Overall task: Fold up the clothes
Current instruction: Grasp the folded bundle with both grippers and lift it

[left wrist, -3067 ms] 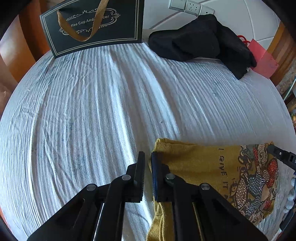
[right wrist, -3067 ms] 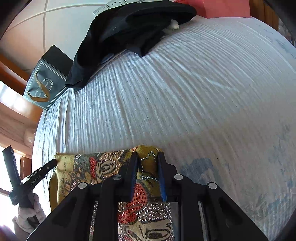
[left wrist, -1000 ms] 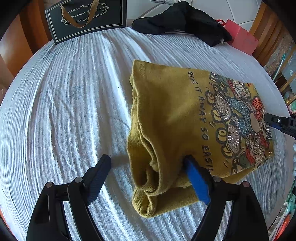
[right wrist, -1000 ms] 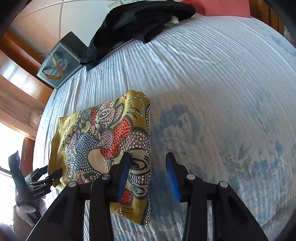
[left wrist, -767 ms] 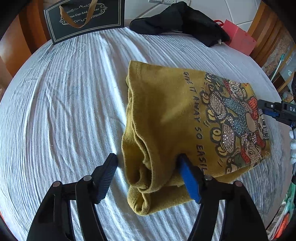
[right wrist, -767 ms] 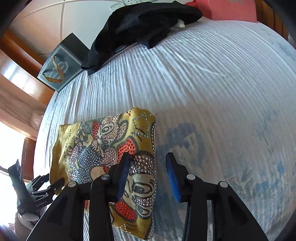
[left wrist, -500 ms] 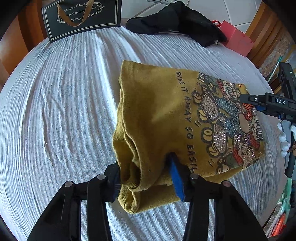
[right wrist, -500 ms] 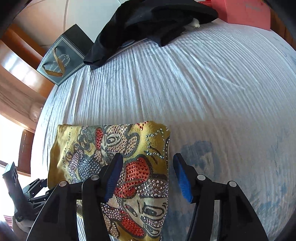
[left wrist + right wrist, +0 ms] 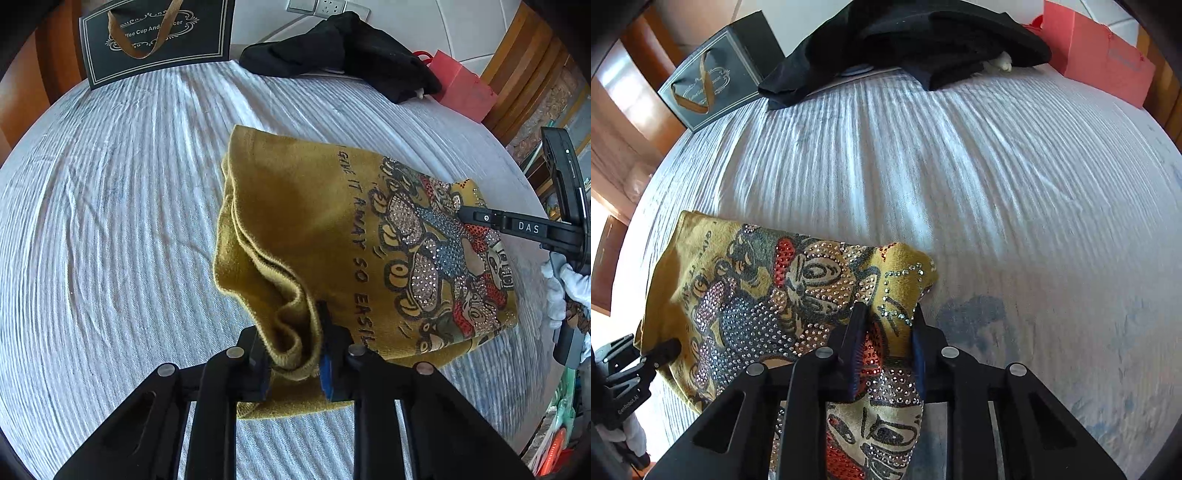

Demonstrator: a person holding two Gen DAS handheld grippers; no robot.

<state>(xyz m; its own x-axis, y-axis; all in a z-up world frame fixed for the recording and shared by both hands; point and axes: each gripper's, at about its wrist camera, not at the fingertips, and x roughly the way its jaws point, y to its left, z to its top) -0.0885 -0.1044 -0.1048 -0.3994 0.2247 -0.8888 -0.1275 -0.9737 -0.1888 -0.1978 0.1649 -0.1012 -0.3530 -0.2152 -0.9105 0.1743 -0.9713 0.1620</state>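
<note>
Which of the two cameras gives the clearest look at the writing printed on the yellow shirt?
The left wrist view: the black lettering runs readably down the yellow shirt, beside the rhinestone cartoon. The right wrist view shows mostly the cartoon; only a few letters appear near the shirt's far left edge, tilted and hard to read.

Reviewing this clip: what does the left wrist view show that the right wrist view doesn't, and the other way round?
Only the left wrist view shows the left gripper pinching the bunched plain edge of the mustard shirt, plus the wall socket. Only the right wrist view shows the right gripper clamped on the shirt's rhinestone corner and a blue stain on the bedsheet. Both show the black garment, the black gift bag and the red bag.
</note>
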